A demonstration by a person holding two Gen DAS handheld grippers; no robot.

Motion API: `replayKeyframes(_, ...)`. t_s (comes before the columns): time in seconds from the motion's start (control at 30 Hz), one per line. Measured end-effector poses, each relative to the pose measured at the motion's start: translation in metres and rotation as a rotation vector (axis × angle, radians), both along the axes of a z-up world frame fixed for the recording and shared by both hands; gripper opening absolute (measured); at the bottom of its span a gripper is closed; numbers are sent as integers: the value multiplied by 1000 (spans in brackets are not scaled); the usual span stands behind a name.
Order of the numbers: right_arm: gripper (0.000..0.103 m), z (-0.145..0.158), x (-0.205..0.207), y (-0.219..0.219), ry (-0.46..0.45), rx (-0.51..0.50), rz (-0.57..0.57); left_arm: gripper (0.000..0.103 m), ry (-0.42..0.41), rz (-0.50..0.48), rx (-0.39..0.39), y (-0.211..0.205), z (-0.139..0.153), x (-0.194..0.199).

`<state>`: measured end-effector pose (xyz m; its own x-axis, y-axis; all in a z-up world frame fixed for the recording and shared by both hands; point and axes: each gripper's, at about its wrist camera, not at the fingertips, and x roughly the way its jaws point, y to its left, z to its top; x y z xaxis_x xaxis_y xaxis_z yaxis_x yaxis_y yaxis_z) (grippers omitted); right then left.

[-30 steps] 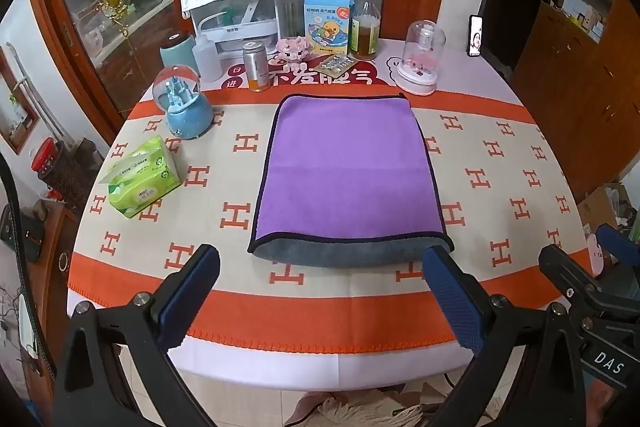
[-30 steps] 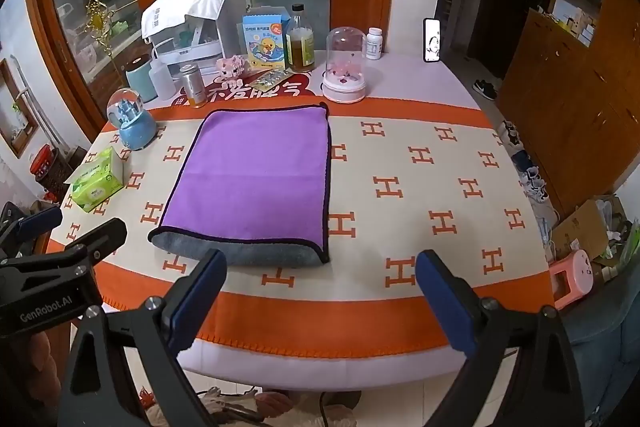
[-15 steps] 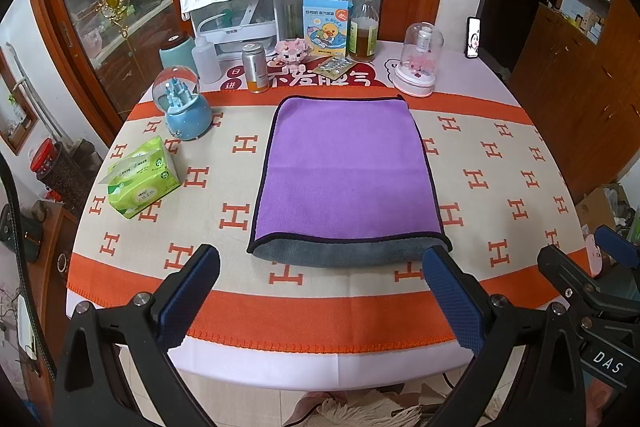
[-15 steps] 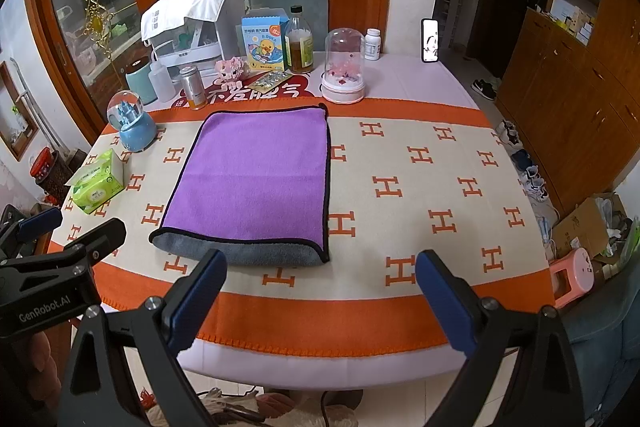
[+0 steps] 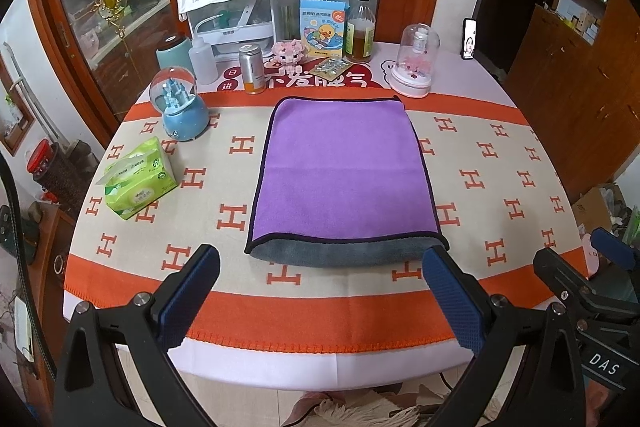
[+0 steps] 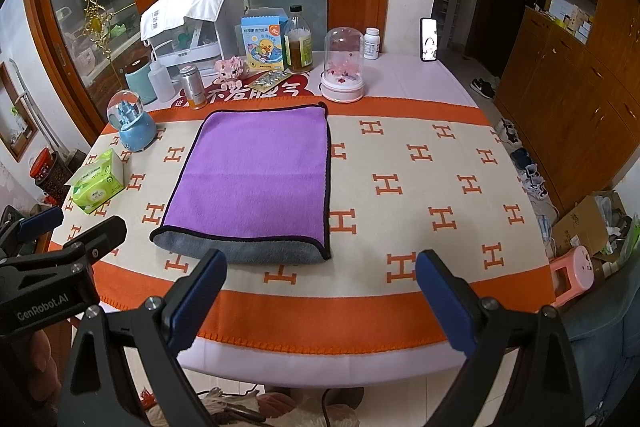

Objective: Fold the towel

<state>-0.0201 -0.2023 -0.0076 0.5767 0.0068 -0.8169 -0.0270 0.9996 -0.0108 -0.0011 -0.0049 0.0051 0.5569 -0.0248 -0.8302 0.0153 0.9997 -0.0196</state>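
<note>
Both wrist views look forward and down from just off the table's near edge. Both share the purple towel (image 5: 344, 175) (image 6: 256, 175), centred in the left view, left of centre in the right.

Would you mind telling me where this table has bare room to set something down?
The widest free patch lies right of the purple towel, out to the table's right edge. A narrower strip runs between the towel and the green tissue pack. The orange band near both grippers is bare. The back is crowded: snow globe, can, bottle, glass dome.
</note>
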Motion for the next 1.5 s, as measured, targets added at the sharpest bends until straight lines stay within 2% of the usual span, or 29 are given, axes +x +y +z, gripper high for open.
replayKeyframes(0.83,94,-7,0,10,15,-13,-12,101,3,-21,1,4,-5,3)
replayKeyframes(1.5,93,-1,-4,11,6,-16,-24,101,-14,-42,9,3,-6,-4)
